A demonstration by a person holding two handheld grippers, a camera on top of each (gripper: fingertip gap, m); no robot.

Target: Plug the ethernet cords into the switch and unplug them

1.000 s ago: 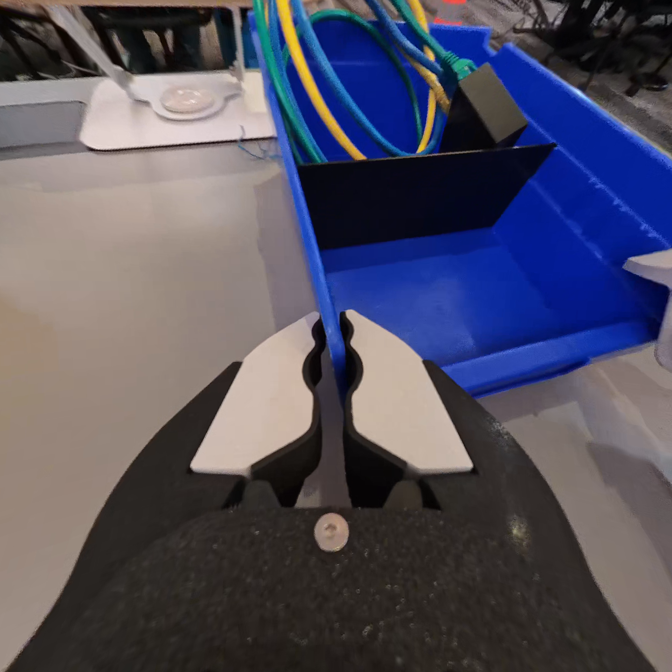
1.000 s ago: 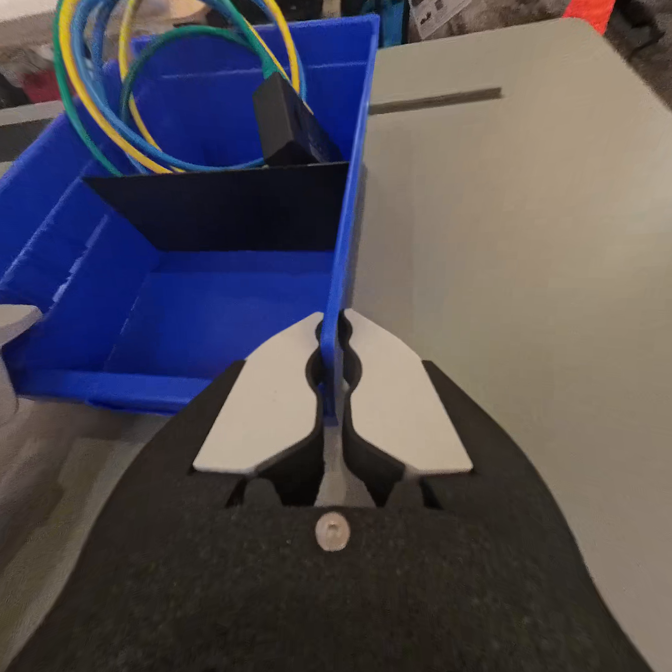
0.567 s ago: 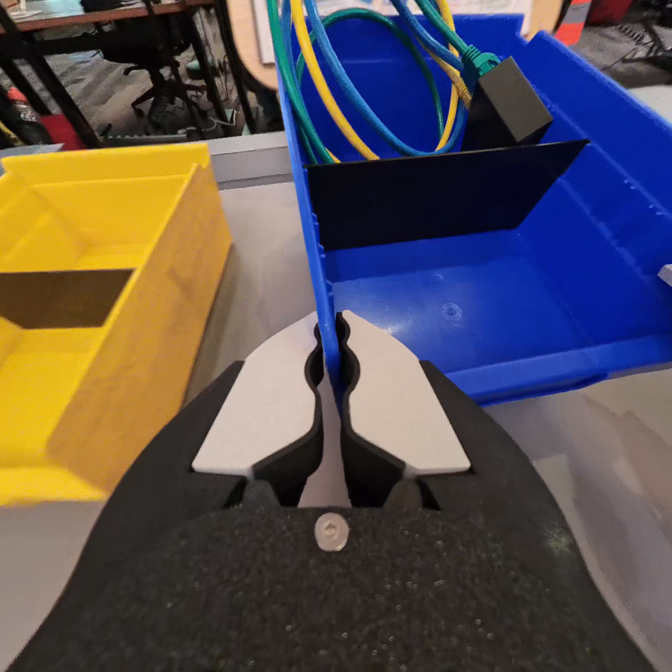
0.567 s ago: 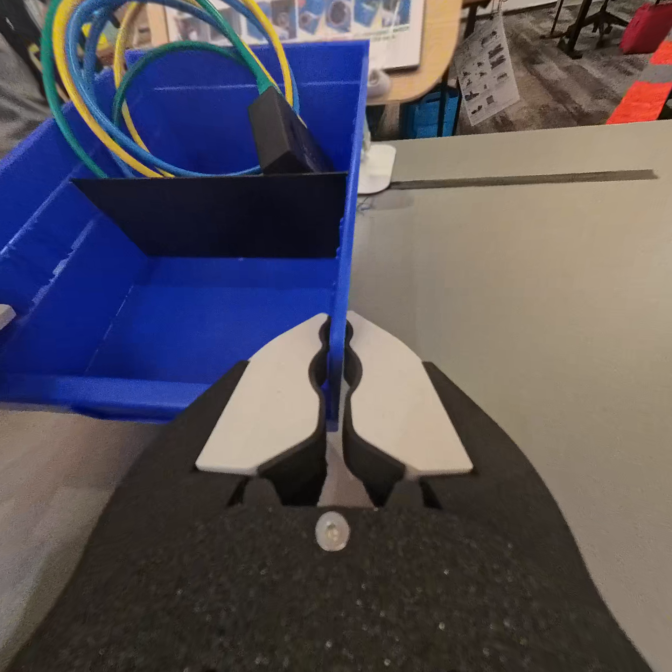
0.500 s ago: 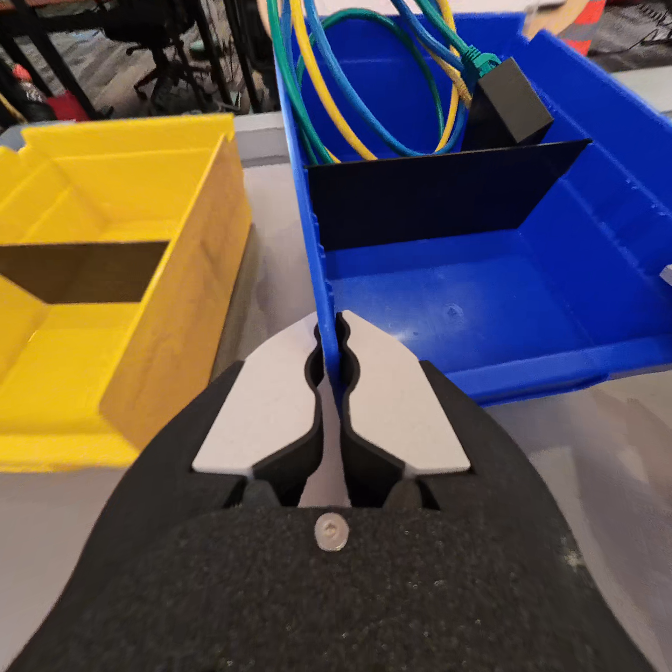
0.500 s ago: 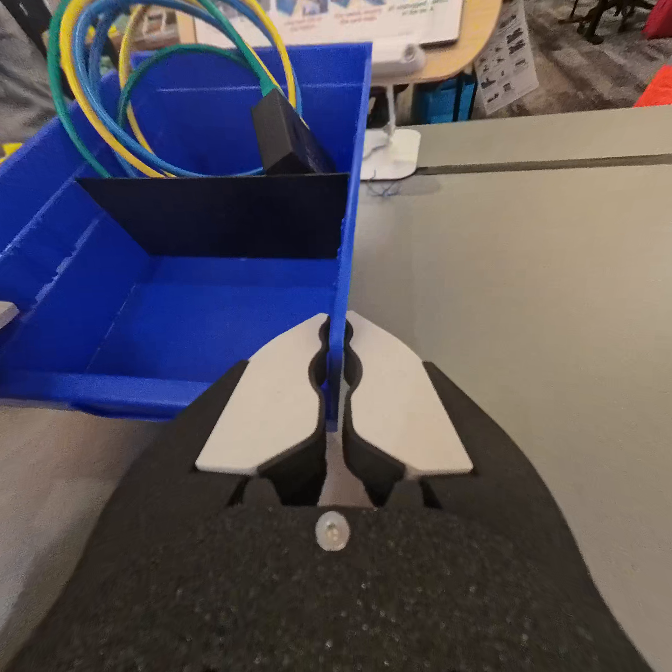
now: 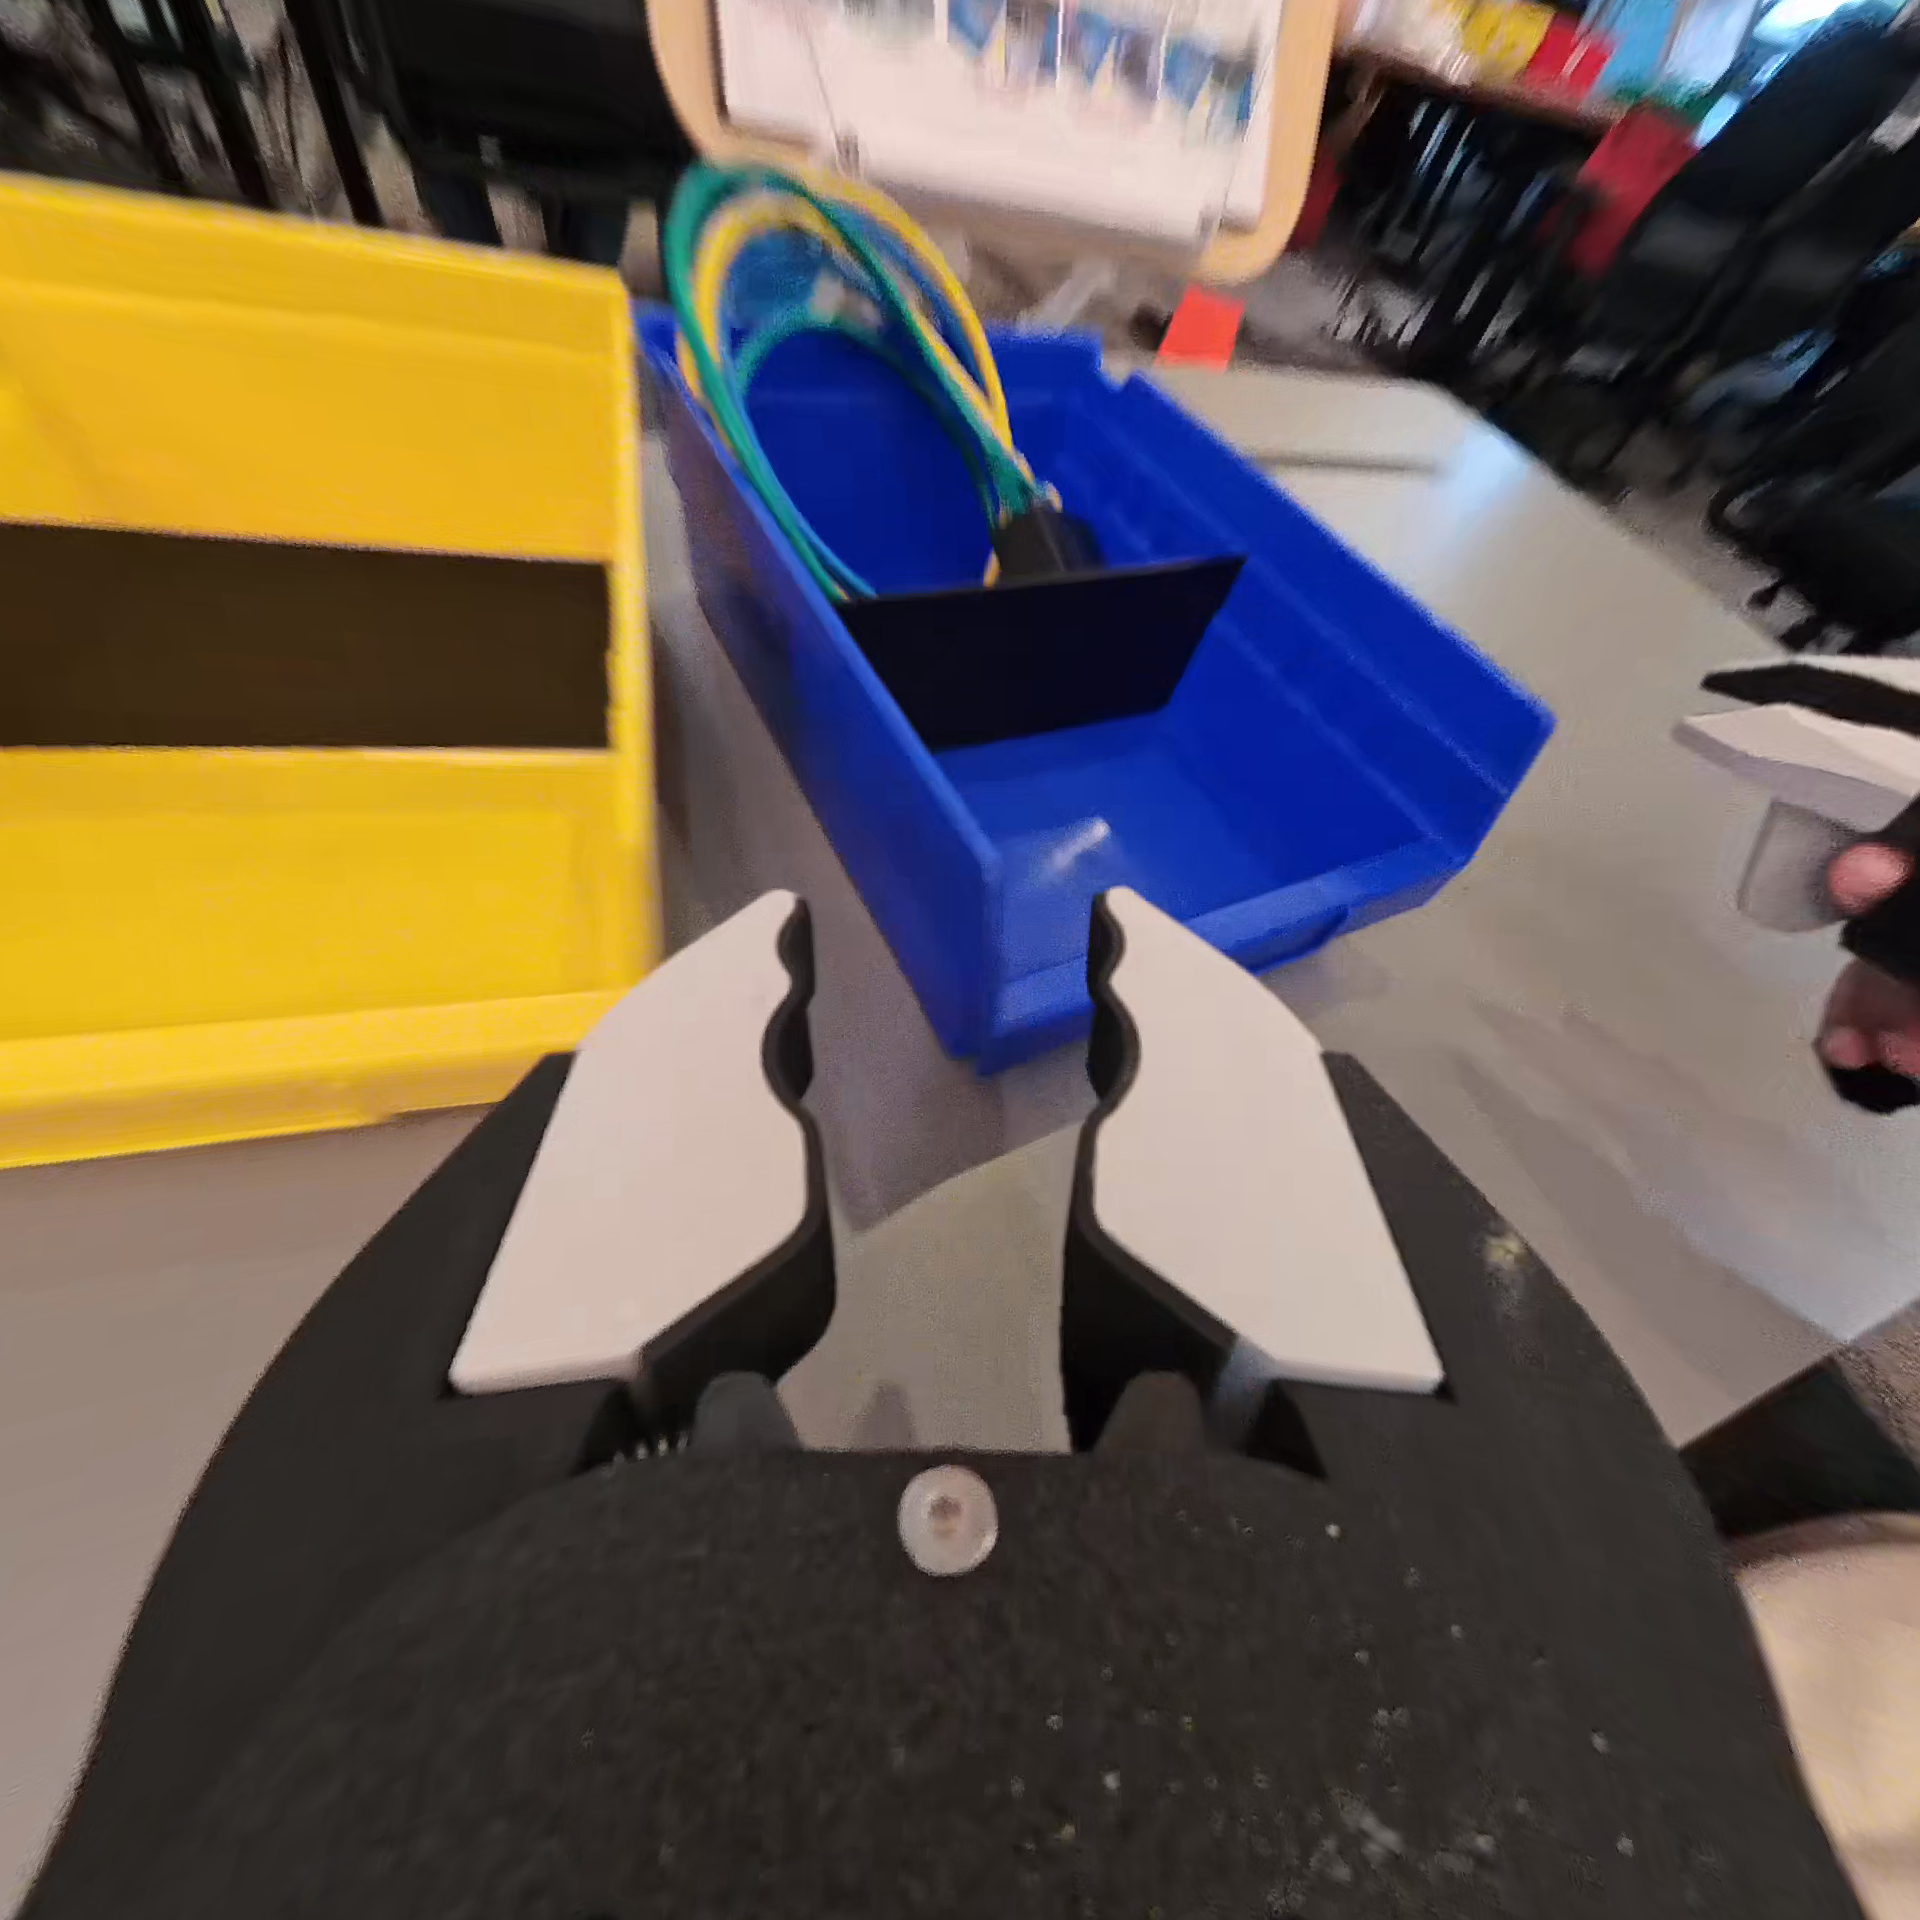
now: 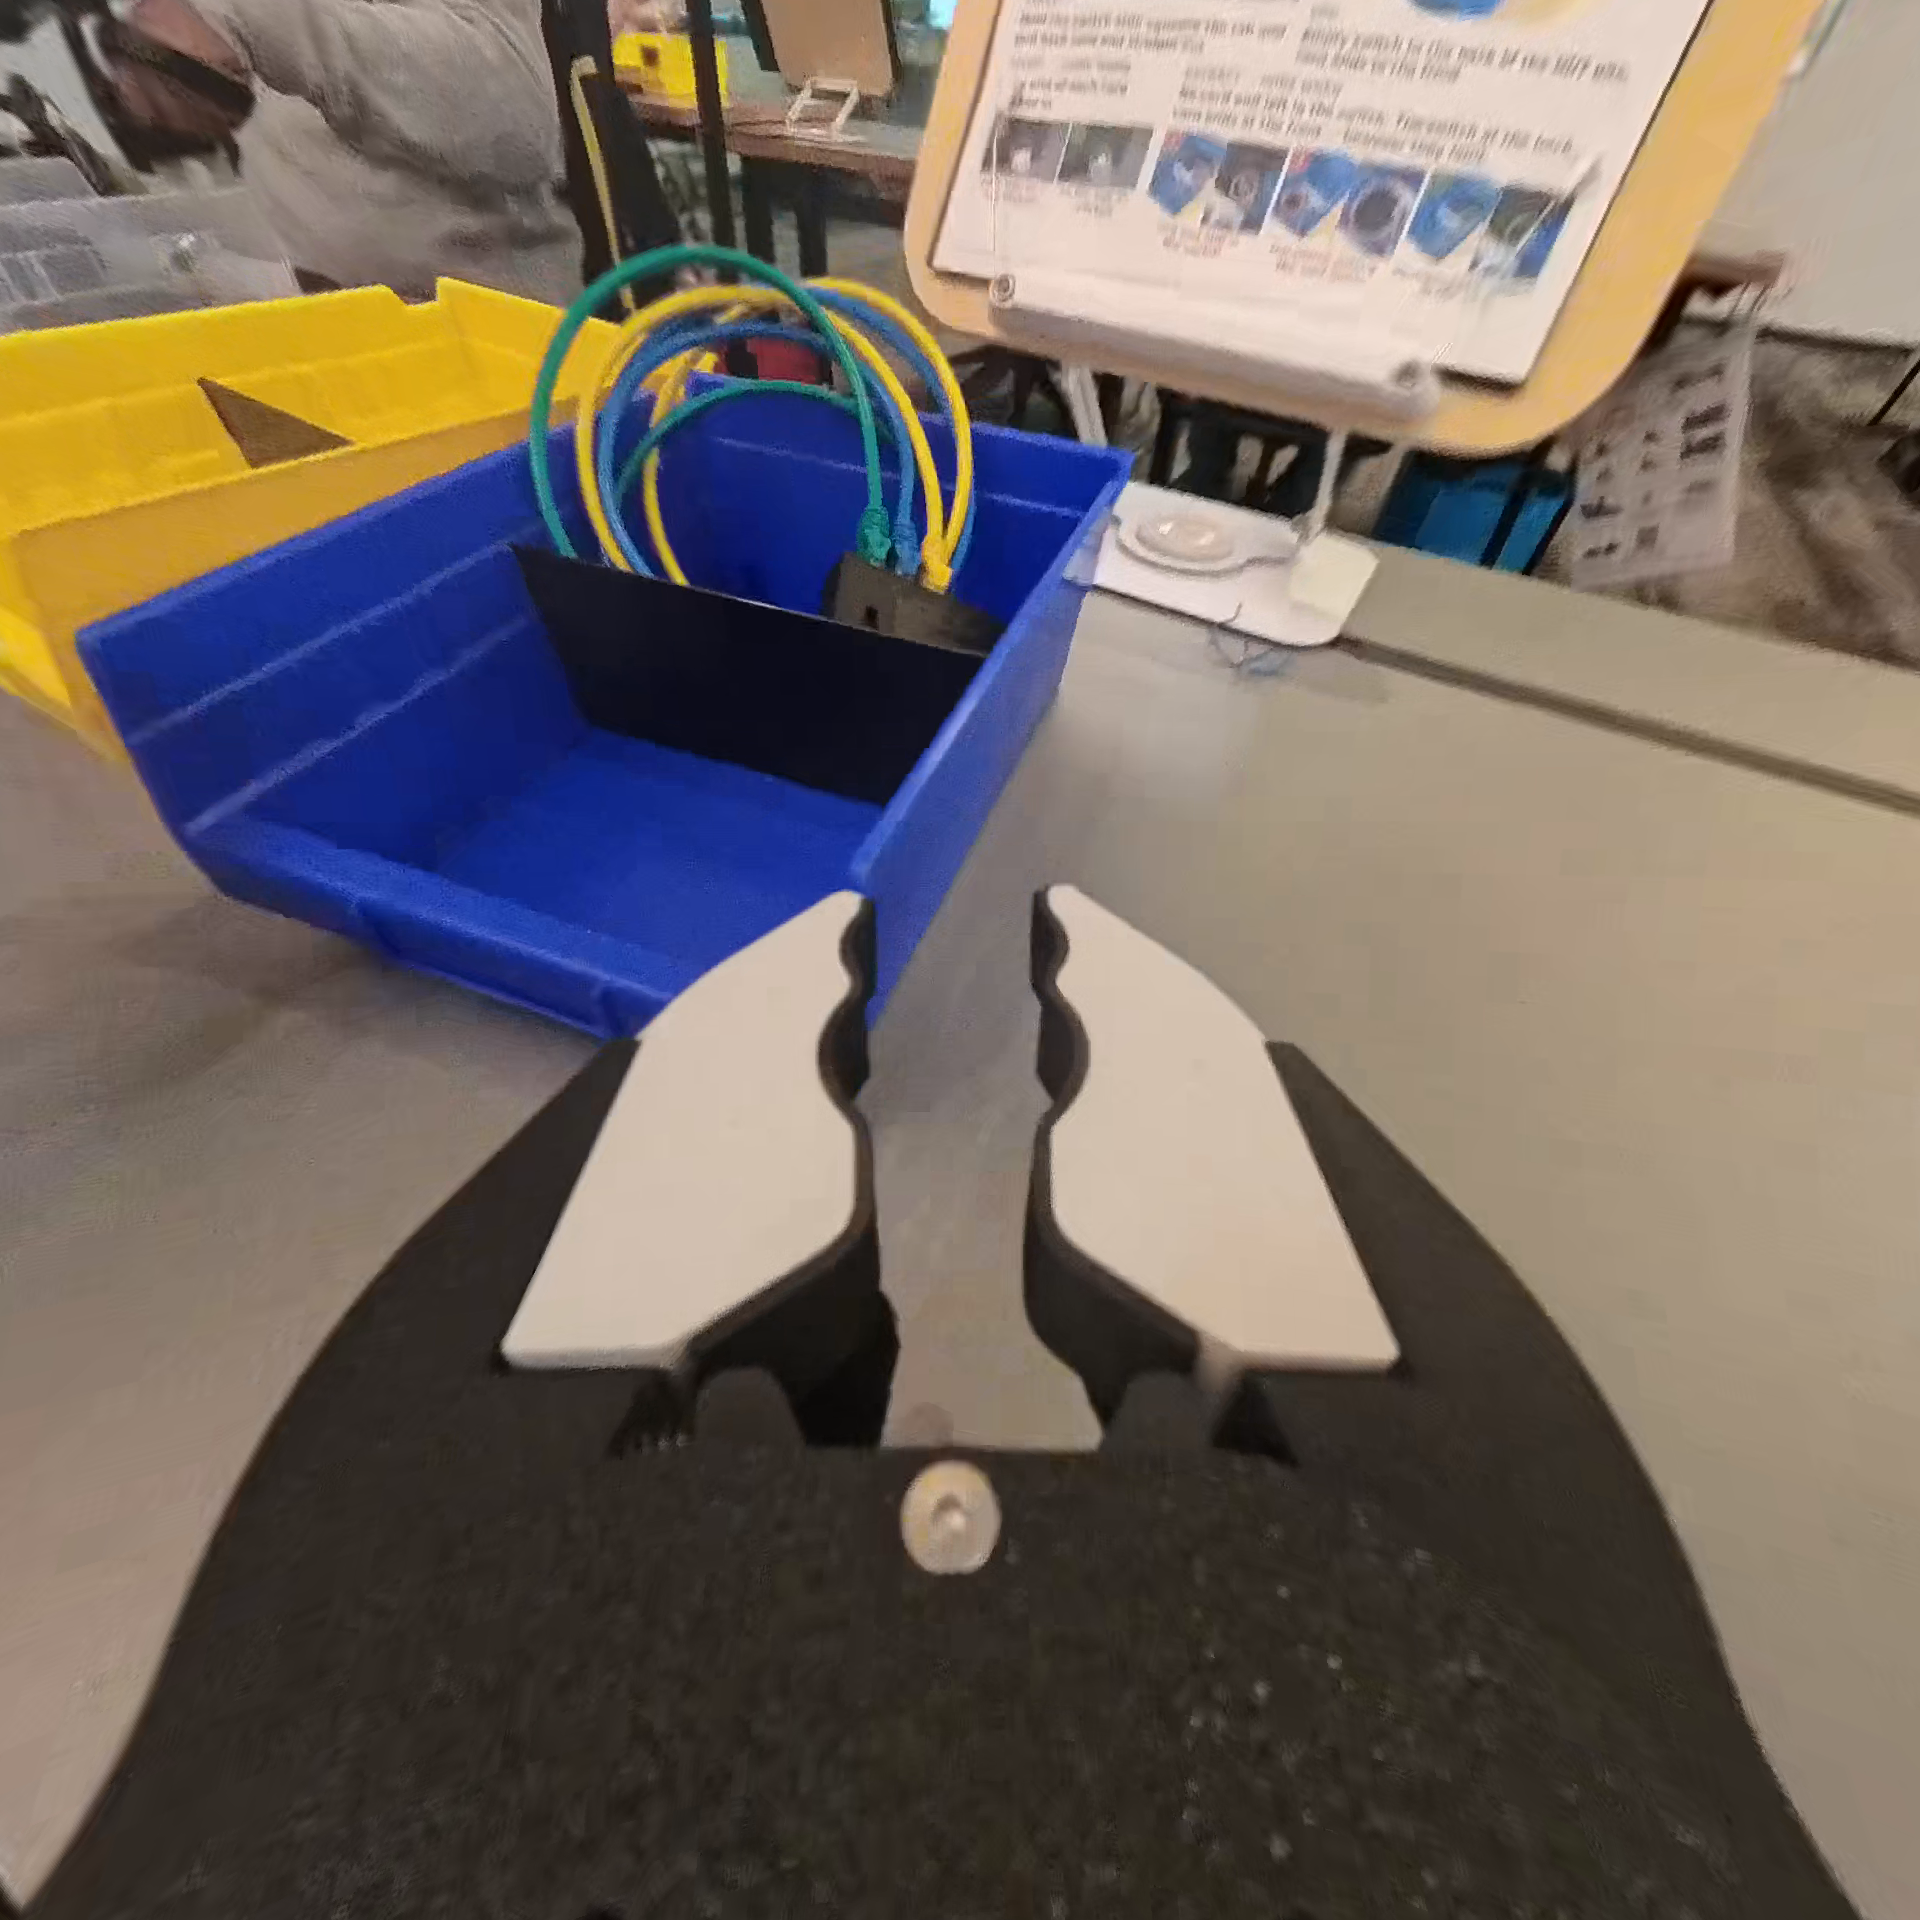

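switch (image 8: 902, 611) mostly hidden behind black divider (image 8: 748, 681) in back compartment of blue bin (image 8: 405, 717), only its black top shows. green, blue, yellow cords (image 8: 748, 353) loop up from it. left gripper (image 7: 945, 914) and right gripper (image 8: 948, 906) both spread, holding nothing, over grey table (image 8: 1455, 987).

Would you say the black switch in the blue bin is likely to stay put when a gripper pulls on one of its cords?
Probably not. The black switch looks small and light, leaning behind the black divider. The ethernet cords arch up springily, so they would likely drag or tip it. Bracing it with the open left gripper seems wise.
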